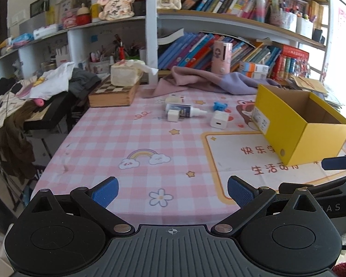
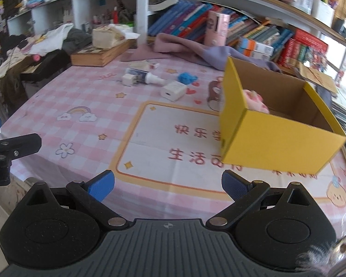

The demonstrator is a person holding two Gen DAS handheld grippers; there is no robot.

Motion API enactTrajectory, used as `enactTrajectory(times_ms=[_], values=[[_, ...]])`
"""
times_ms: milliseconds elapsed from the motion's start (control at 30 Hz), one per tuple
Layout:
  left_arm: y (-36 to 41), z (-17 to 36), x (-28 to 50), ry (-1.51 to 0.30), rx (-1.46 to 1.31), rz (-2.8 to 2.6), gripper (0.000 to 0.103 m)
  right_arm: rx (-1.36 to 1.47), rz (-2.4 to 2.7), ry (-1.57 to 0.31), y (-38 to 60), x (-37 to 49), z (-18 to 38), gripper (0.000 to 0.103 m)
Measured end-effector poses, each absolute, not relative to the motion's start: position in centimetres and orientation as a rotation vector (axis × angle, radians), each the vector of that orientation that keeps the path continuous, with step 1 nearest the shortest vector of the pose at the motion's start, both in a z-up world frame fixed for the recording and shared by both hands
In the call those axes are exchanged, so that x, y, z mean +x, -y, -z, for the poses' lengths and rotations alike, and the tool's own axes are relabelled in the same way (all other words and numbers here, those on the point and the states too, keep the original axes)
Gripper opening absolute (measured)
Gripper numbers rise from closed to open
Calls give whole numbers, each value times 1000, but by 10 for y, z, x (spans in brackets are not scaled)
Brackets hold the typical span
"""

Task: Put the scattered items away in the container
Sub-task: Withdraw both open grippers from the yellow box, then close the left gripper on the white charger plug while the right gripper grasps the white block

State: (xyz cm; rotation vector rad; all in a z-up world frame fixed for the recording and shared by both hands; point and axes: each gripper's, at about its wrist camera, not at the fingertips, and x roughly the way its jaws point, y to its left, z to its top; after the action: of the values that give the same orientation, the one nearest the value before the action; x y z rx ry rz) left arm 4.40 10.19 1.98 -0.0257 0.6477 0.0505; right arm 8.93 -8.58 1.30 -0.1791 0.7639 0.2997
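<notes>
One pink item (image 2: pixel 256 101), possibly a soft toy, lies in the yellow box (image 2: pixel 277 143) at two o'clock. Chargers (image 1: pixel 219 119), bottle (image 1: pixel 184 111) and blue piece (image 1: pixel 220 106) wait at twelve. Left gripper (image 1: pixel 173 194) and right gripper (image 2: pixel 168 185) are both released, empty.

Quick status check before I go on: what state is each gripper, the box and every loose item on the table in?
left hand-held gripper: open, empty
right hand-held gripper: open, empty
yellow box: upright, open-topped, on the table
pink soft item: inside the box
large white charger: on the table, outside the box
small white charger: on the table
white bottle: lying on its side
blue item: on the table
</notes>
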Motion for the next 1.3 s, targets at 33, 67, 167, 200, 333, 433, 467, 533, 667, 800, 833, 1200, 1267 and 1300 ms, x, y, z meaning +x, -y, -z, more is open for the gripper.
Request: enactTrajectory(times_ms=[33, 67, 167, 200, 333, 433, 467, 533, 667, 800, 833, 1200, 1267, 1300], values=[[-103, -19, 46, -648, -29, -53, 102, -185, -309, -762, 83, 92, -13, 100], [-104, -19, 48, -649, -30, -55, 102, -190, -317, -760, 81, 95, -13, 100], [-106, -17, 57, -651, -23, -64, 102, -192, -343, -756, 76, 107, -12, 100], [-107, -17, 61, -649, -23, -69, 102, -195, -354, -755, 74, 112, -12, 100], [-109, -17, 82, -644, -29, -85, 102, -211, -395, -735, 66, 133, -14, 98], [-108, -15, 99, -645, -24, -86, 102, -229, -412, -715, 62, 148, -14, 97], [-107, -14, 106, -646, -21, -86, 102, -234, -413, -711, 62, 154, -14, 96], [-105, -12, 118, -647, -19, -87, 102, -244, -416, -708, 61, 166, -13, 96], [-101, -8, 143, -650, 0, -78, 102, -255, -414, -700, 62, 189, -10, 94], [-101, -5, 169, -652, 50, -79, 102, -218, -397, -704, 64, 217, -8, 94], [-101, -4, 175, -654, 57, -78, 102, -206, -395, -709, 64, 224, -7, 94], [-106, 10, 238, -670, 103, -51, 100, -112, -357, -791, 49, 299, 5, 88], [-107, 14, 249, -675, 102, -41, 100, -98, -345, -806, 46, 313, 11, 87], [-108, 16, 254, -678, 101, -35, 100, -91, -340, -816, 45, 321, 15, 87]])
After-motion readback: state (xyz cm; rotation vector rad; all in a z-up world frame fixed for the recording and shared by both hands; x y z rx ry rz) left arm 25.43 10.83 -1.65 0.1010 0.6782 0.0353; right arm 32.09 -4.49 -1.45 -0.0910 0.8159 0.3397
